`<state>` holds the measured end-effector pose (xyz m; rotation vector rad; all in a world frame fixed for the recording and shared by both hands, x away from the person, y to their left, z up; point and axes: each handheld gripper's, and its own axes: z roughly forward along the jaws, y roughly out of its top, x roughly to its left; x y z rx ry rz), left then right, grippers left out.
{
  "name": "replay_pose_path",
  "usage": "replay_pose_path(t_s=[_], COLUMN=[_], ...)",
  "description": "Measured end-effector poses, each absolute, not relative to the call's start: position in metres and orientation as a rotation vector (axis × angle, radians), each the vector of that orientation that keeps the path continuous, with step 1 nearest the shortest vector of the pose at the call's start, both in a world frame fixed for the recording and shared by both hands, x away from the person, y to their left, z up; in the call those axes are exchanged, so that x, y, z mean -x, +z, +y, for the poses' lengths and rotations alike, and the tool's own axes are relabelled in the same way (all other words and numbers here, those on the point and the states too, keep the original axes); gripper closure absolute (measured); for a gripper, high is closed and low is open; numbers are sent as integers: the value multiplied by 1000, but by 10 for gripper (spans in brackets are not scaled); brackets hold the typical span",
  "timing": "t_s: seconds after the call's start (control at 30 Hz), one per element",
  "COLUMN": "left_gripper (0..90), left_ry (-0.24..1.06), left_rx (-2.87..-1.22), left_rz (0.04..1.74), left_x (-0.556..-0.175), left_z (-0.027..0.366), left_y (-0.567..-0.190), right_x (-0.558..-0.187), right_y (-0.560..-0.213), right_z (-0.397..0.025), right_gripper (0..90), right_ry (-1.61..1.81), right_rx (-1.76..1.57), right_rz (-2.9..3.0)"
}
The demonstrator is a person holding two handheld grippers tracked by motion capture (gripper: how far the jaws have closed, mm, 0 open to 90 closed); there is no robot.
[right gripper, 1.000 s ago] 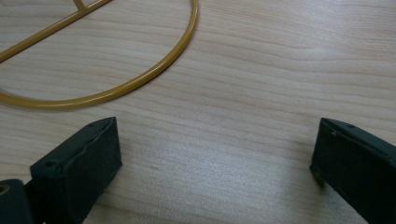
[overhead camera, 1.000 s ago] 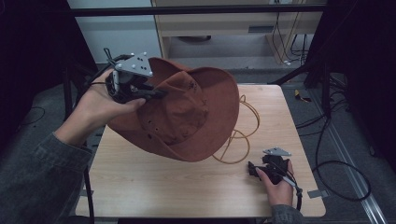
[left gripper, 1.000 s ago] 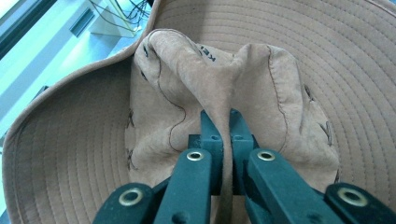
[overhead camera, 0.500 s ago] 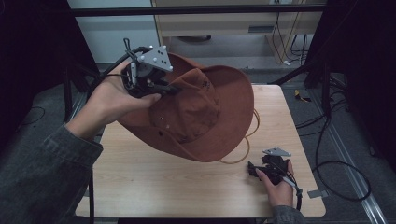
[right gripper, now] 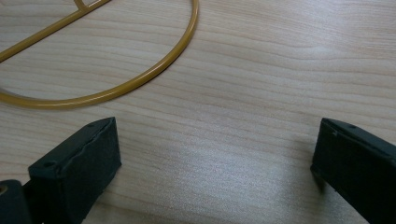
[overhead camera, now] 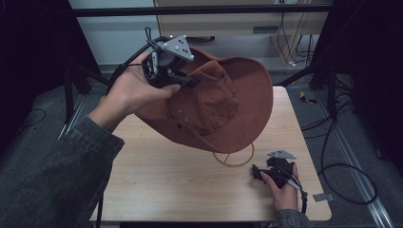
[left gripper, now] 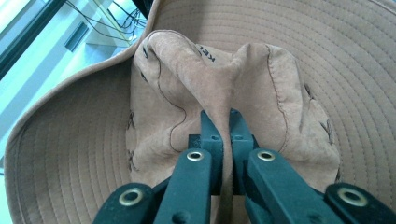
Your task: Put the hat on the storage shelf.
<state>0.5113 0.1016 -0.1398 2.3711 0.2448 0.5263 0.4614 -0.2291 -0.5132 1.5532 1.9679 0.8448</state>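
One gripper, the left gripper (left gripper: pixel 223 140), pinches the crown of the brown hat (overhead camera: pixel 223 104), lifted above the table's (overhead camera: pixel 157 180) far edge, likely bound for the gold wire ring (right gripper: pixel 140 74) beside the gaping, idle right gripper (overhead camera: pixel 259 173).

Hat (left gripper: pixel 280 60): matt brown suede-like cloth, stitched brim. Table (right gripper: pixel 261 93): smooth pale wood grain. Ring (right gripper: pixel 154 70): glossy yellow.

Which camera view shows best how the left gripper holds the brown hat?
The left gripper view: the left gripper has both jaws pinched on a fold of the crown of the brown hat, seen close. The high view shows the hat lifted above the table, but the hand hides the jaws. The right gripper view gives nothing of this grip.
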Motion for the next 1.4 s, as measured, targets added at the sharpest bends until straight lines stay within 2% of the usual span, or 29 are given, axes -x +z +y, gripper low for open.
replay_pose_path(t_s=[0.67, 1.4], left_gripper=[887, 887], left_ry=[491, 474], left_rx=[-2395, -2393], left_rz=[186, 180], left_x=[-526, -542], left_z=[51, 24], left_y=[-146, -147], right_x=[-462, -463], right_y=[-513, -513], right_z=[-230, -228], right_gripper=[7, 5], right_ry=[840, 848], right_rx=[-1545, -1566], right_rz=[1974, 1963])
